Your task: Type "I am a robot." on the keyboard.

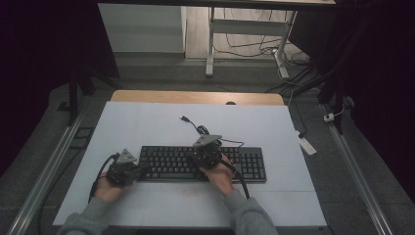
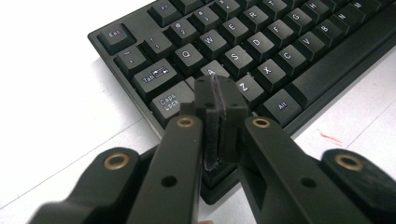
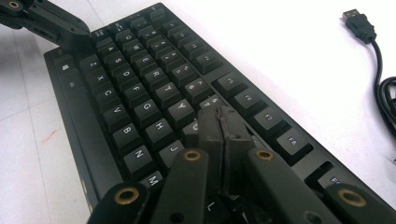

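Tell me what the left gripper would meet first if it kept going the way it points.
Most likely the A key of the black keyboard: the shut left gripper points down at that spot, with its tips just over the key, though the gap is hard to judge.

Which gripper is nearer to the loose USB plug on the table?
Right. The right gripper is over the keyboard's middle keys, just below the USB plug; the left gripper sits at the keyboard's left end, farther away.

Both forearms reach in from the near edge; the left gripper sits at the left, jaws pressed together, and the right gripper farther right and slightly farther off, jaws likewise closed
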Tool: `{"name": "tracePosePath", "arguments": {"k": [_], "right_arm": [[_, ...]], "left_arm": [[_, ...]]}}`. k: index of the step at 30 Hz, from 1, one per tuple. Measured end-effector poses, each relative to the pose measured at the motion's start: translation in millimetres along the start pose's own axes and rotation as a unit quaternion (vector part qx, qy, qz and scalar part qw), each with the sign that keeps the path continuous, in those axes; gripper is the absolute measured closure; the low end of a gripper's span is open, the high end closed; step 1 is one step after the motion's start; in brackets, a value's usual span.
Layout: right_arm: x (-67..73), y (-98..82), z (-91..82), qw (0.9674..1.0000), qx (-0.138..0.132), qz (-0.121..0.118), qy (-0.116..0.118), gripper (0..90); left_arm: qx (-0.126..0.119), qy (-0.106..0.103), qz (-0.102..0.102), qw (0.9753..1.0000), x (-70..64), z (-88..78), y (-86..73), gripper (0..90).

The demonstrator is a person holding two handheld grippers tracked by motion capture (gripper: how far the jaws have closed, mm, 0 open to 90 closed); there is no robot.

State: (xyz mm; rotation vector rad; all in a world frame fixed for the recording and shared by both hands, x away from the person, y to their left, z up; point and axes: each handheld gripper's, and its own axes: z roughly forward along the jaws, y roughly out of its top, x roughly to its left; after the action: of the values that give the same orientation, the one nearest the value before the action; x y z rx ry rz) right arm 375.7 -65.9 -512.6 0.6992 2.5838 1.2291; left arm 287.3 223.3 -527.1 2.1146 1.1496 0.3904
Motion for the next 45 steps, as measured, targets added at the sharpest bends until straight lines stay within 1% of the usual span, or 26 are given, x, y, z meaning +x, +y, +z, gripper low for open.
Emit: {"name": "tracePosePath", "arguments": {"k": [1,15,16,19,22,24,28,30,31,32,34,37,38,40,43,44,45], "right_arm": [[-0.2,0.0,-0.2,1.0,0.002,0.0,-0.003,88.6],[-1.1,-1.2,2.9,1.0,0.005,0.0,-0.001,88.6],[-1.1,-1.2,3.4,1.0,0.007,-0.002,-0.003,88.6],[-1.3,-1.8,5.8,0.9999,0.013,-0.005,-0.008,88.6],[-1.9,-2.2,6.5,0.9999,0.01,-0.002,-0.005,88.7],[-1.8,-2.7,8.2,0.9998,0.018,-0.004,-0.006,89.5],[-1.8,-2.7,8.7,0.9998,0.019,-0.004,-0.007,89.6],[-0.5,-1.6,6.5,0.9998,0.013,-0.012,-0.009,89.6],[0.0,0.2,2.2,0.9999,-0.003,-0.012,-0.005,89.6],[0.0,0.2,2.2,0.9999,-0.003,-0.012,-0.005,89.6],[0.8,3.3,-6.2,0.9997,-0.022,-0.012,-0.003,89.6],[0.1,3.3,-8.7,0.9997,-0.017,-0.016,-0.003,89.4],[-1.4,2.1,-10.1,0.9998,-0.015,-0.013,0.002,85.8],[-2.7,1.5,-12.1,0.9998,-0.019,-0.008,0.001,80.1],[-4.1,1.1,-17.3,0.9997,-0.025,-0.002,0.004,75.1],[-4.1,1.1,-17.3,0.9997,-0.025,-0.002,0.004,75.1],[-4.7,0.8,-22.0,0.9997,-0.025,-0.002,0.001,71.4]], "left_arm": [[-0.001,0.001,0.0,1.0,0.1,0.1,-0.1,88.2],[0.003,0.0,0.0,1.0,0.1,1.5,-0.4,89.0],[0.007,-0.001,0.001,1.0,0.2,2.4,-0.5,89.0],[0.007,-0.004,0.0,1.0,1.0,2.6,-0.9,89.1],[0.008,-0.003,0.001,1.0,0.7,2.6,-0.9,89.2],[0.008,-0.003,0.0,1.0,0.7,2.6,-0.9,89.2],[0.007,-0.002,0.0,1.0,0.1,2.5,-1.0,89.2],[0.007,-0.003,0.002,1.0,-0.6,1.5,-0.6,89.2],[0.003,-0.004,0.003,1.0,-1.2,0.8,-0.5,89.1],[-0.002,-0.005,0.002,1.0,-1.7,-0.3,-0.2,89.1],[-0.008,-0.005,0.002,1.0,-2.0,-1.8,0.4,89.1],[-0.016,-0.005,0.0,0.9999,-2.2,-3.7,1.1,88.9],[-0.019,-0.005,0.001,0.9998,-2.0,-4.8,1.4,88.0],[-0.029,-0.007,-0.003,0.9995,-2.1,-7.3,1.8,85.2],[-0.043,-0.013,-0.01,0.9989,-0.8,-10.8,2.3,80.2],[-0.043,-0.013,-0.01,0.9989,-0.8,-10.8,2.3,78.3],[-0.045,-0.015,-0.012,0.9988,-0.4,-11.2,2.3,75.8]]}}
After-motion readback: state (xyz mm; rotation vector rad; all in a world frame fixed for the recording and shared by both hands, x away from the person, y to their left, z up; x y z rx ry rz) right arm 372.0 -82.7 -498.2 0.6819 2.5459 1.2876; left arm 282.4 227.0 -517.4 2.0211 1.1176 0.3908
